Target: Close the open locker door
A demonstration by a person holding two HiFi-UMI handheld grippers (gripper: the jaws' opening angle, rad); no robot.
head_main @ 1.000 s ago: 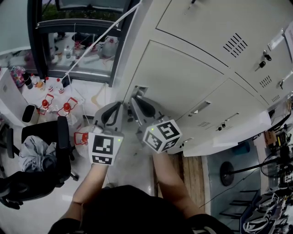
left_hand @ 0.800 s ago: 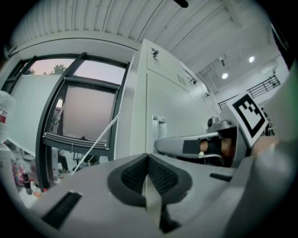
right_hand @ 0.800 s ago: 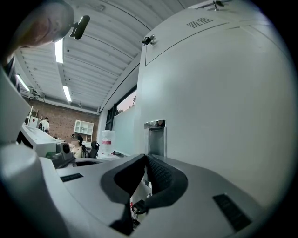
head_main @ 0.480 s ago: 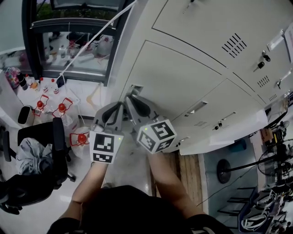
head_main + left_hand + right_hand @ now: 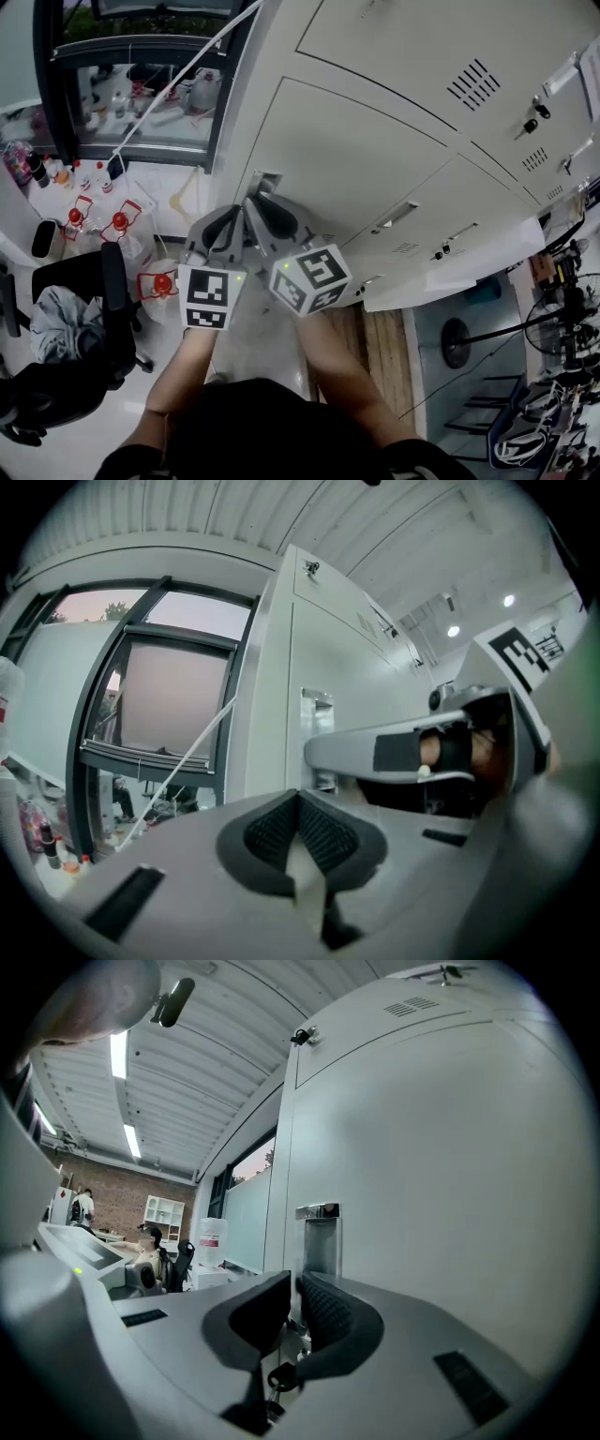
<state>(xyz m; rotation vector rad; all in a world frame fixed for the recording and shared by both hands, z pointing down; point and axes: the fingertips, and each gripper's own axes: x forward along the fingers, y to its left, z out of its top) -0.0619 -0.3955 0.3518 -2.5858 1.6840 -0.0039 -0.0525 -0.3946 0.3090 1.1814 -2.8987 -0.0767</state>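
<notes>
Pale grey locker bank [image 5: 394, 56] fills the top and right of the head view, w/ a dark-framed window [image 5: 141, 84] to its left. Low on the right a pale door leaf, the open locker door [image 5: 459, 274], stands out from the bank's face, well apart from both grippers. Its outer side looks plain and smooth; hinge side can't be made out.

The bank's left-end door [image 5: 366, 159] is the one both grippers face. It's flat and unmarked, and in the right gripper view it takes up most of the frame [image 5: 450, 1194]. A black office chair [image 5: 84, 309] sits on the floor at left, w/ red-capped bottles [image 5: 119, 220] near it.

The left gripper [image 5: 244, 210] and right gripper [image 5: 256, 195] sit side by side, tips close to each other, just beside the door's recessed handle [image 5: 263, 179].

Left gripper [image 5: 298, 794]: pads meet at the tips, nothing btwn them.

Right gripper [image 5: 289, 1281]: jaws almost together w/ a thin slit left, nothing pinched. The handle recess [image 5: 319, 1241] is straight ahead of it. A small key on a ring [image 5: 275, 1374] shows low down through the slit; can't tell if it's touched.
</notes>
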